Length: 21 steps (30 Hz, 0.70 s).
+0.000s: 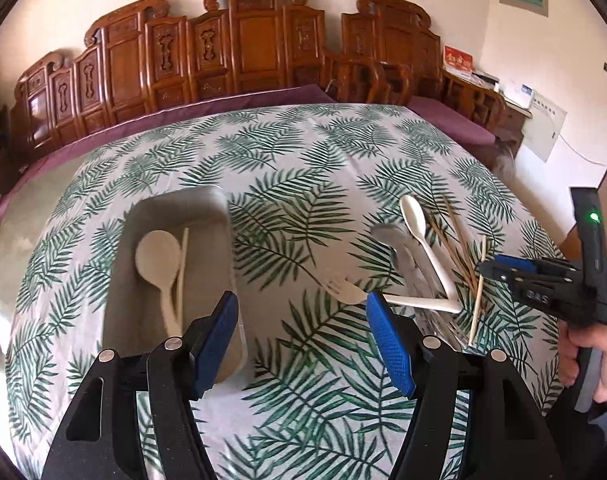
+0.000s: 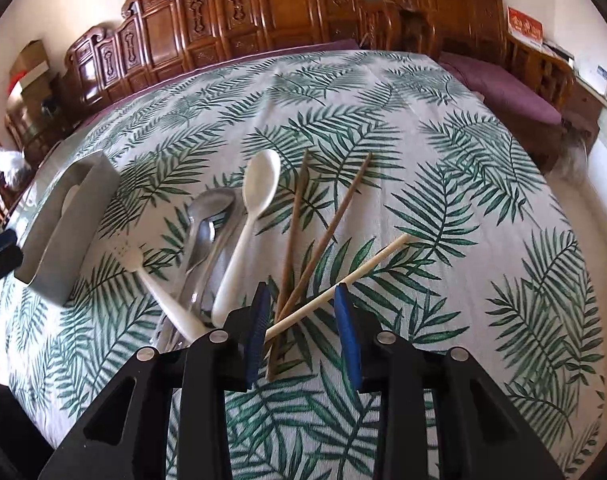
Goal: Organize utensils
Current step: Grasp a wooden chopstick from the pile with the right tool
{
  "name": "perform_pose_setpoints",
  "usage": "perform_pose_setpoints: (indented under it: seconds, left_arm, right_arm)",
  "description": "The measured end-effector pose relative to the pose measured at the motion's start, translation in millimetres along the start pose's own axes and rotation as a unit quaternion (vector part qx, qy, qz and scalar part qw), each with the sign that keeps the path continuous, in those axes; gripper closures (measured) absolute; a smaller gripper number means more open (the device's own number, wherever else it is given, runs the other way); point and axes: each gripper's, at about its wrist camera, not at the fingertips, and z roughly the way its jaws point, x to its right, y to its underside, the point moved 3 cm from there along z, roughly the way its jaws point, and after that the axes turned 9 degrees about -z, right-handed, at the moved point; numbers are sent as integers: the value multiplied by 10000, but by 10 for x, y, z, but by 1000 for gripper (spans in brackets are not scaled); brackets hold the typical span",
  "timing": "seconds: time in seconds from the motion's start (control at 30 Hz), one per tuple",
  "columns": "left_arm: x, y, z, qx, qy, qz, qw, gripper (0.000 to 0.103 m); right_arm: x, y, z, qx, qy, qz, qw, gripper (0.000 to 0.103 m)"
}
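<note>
Where the palm-leaf tablecloth (image 1: 303,168) covers the table, a grey rectangular tray (image 1: 121,280) sits toward the left and already holds a cream rice spoon (image 1: 159,258) and one cream chopstick (image 1: 182,268) lying side by side along its length. The left gripper (image 1: 301,334) hovers with its blue-padded fingers (image 1: 389,344) spread wide apart and nothing between them, the left pad over the tray's near right corner. To the right of the tray lies the loose cluster of utensils: a cream plastic fork (image 2: 143,268) pointing its tines toward the tray, metal spoons (image 2: 207,220) stacked together, a white plastic spoon (image 2: 247,220) just beside them, a pair of brown chopsticks (image 2: 303,240) crossing near their lower ends, and a second cream chopstick (image 2: 343,280) lying diagonally across the brown pair. The right gripper (image 2: 301,320) is lowered over this cluster with its fingers parted; the cream chopstick and the lower ends of the brown chopsticks pass between the pads, but whether either pad touches them cannot be told. In the left wrist view the right gripper (image 1: 487,270) appears at the far right, held by the person's hand (image 1: 591,364). A carved wooden bench (image 1: 239,44) with purple cushions stands behind the table.
</note>
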Motion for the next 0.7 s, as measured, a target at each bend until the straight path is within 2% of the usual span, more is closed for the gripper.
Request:
perform_pose_setpoints:
  seconds: [0.13, 0.33, 0.53, 0.57, 0.6, 0.63, 0.7]
  left_arm:
    - [74, 40, 59, -59, 50, 18, 10000, 39]
    - [132, 134, 166, -213, -8, 136, 9997, 40]
    - [172, 213, 249, -305, -128, 235, 9992, 39]
    - [179, 226, 261, -323, -149, 240, 9991, 39]
    - [190, 239, 270, -333, -159, 248, 9990, 39]
    - [201, 250, 275, -335, -163, 251, 9990, 39]
    - [229, 273, 288, -348, -196, 258, 9989, 39]
  right_arm:
    - [27, 29, 162, -184, -7, 144, 9997, 67]
    - [68, 65, 194, -228, 124, 200, 9995, 66]
    - [135, 100, 167, -202, 0, 433, 9989, 67]
    - [144, 105, 158, -196, -28, 479, 9987, 68]
    - [158, 115, 143, -182, -76, 541, 9983, 82]
    - [170, 118, 135, -188, -103, 573, 9981, 89]
    - [189, 135, 134, -211, -145, 635, 9977, 93]
